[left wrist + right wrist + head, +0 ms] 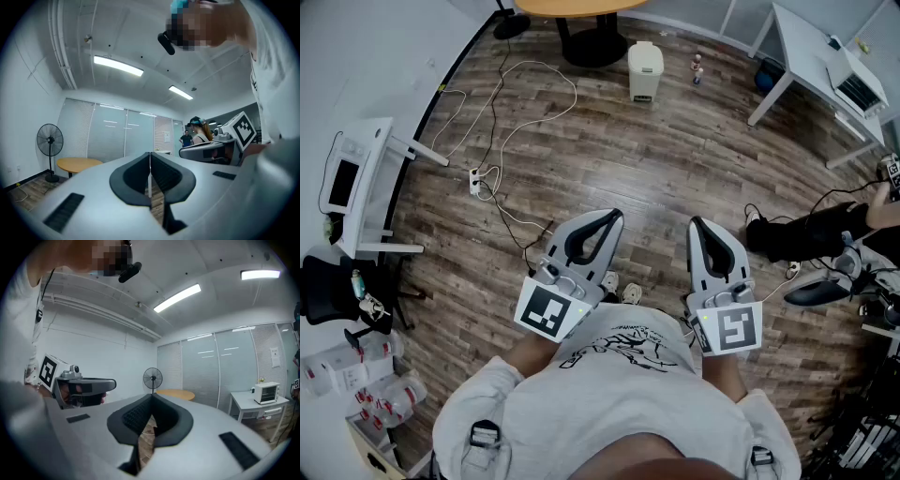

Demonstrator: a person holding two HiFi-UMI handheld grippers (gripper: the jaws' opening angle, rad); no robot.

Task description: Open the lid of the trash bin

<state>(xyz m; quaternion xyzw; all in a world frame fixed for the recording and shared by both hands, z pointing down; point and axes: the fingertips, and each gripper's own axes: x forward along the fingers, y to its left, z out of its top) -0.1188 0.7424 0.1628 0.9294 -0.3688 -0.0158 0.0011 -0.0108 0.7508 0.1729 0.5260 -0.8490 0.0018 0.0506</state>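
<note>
While I hold both grippers close against my chest, the trash bin (645, 70) stands well apart from them, straight ahead across the room. It is a small, pale, upright bin on the floor, just beside the dark foot of a round wooden table (572, 7). Seen from the head view, it lies roughly between the lines of the two grippers, a little closer to the left one's line. Its lid looks shut, though the bin is too small here for me to be sure.

The left gripper (609, 217) has its jaws pressed together with nothing between them. The right gripper (697, 225) is the same, tips meeting and empty. Both point forward and up, so neither gripper view shows the bin, only ceiling lights, glass partitions and a standing fan (49, 140).

I judge that the task has not begun: I would need to walk forward and lower a gripper to the lid.

The wood-plank floor (675, 169) between me and the bin is bare. White cables (516, 103) loop to the left, and a white desk (811, 47) stands to the right.
</note>
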